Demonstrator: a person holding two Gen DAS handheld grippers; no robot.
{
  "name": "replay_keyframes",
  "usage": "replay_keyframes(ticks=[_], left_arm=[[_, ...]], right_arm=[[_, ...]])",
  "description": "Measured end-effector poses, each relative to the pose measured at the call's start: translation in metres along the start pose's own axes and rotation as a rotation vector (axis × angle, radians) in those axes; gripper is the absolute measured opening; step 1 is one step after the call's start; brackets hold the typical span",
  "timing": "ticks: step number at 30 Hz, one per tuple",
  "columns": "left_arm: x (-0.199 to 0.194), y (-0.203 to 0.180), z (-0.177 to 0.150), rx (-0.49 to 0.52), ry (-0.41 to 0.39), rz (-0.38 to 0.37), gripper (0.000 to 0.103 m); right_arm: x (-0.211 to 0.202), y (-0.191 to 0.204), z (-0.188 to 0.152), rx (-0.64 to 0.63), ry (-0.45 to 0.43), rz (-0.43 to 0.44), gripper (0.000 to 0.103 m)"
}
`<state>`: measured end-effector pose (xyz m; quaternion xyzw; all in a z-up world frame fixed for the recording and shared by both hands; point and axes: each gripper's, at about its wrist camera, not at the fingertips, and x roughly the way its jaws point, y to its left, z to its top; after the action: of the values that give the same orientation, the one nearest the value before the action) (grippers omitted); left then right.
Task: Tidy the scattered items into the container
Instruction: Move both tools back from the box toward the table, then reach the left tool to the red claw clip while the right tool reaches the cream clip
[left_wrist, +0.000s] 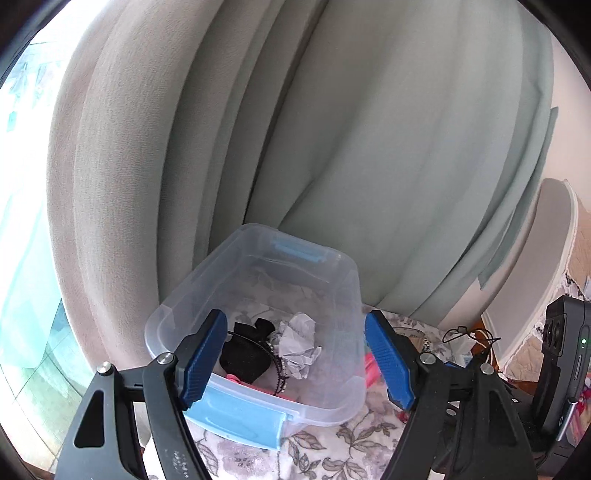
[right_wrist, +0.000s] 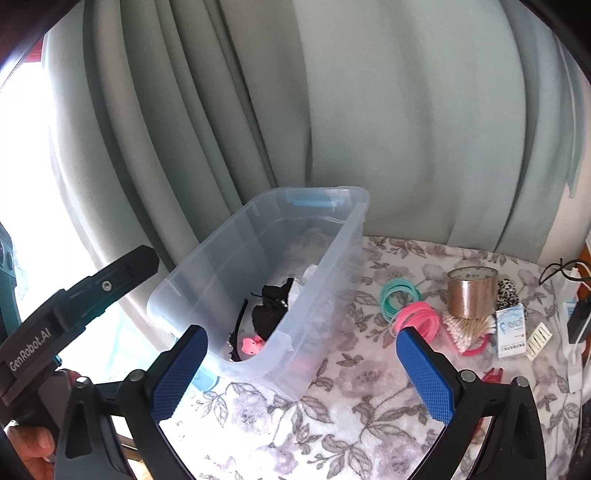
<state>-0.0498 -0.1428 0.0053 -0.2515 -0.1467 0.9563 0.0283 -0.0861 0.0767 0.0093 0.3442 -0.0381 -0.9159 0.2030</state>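
Both grippers empty. Left gripper (left_wrist: 295, 363) spread over the clear container (left_wrist: 345, 280), which already holds a black hair accessory (left_wrist: 245, 354) and crumpled paper (left_wrist: 297, 343). Right gripper (right_wrist: 301, 373) spread wide, nothing between the jaws. Remaining items lie at its 2 o'clock: pink bands (right_wrist: 419, 317), teal bands (right_wrist: 397, 293), tape roll (right_wrist: 472, 291), cotton swabs (right_wrist: 467, 328). Judgement: take the pink bands next, pinching across the bundle so none slips.
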Motion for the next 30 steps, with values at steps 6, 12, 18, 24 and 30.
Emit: replay_keyframes(ticks=[6, 12, 18, 24, 30], left_arm=[[-0.017, -0.034, -0.002, 0.014, 0.015, -0.093, 0.079], [-0.018, -0.077, -0.015, 0.050, 0.028, -0.156, 0.081], [-0.019, -0.126, -0.027, 0.123, 0.062, -0.229, 0.082], [-0.020, -0.161, -0.042, 0.156, 0.087, -0.242, 0.082], [-0.009, -0.182, -0.060, 0.160, 0.109, -0.216, 0.082]], right_arm=[[-0.040, -0.036, -0.013, 0.050, -0.099, -0.057, 0.103], [-0.073, -0.081, -0.025, 0.152, -0.193, -0.078, 0.103], [-0.102, -0.108, -0.043, 0.176, -0.278, -0.140, 0.103], [-0.114, -0.134, -0.055, 0.206, -0.235, -0.151, 0.103], [-0.119, -0.168, -0.067, 0.308, -0.184, -0.151, 0.103]])
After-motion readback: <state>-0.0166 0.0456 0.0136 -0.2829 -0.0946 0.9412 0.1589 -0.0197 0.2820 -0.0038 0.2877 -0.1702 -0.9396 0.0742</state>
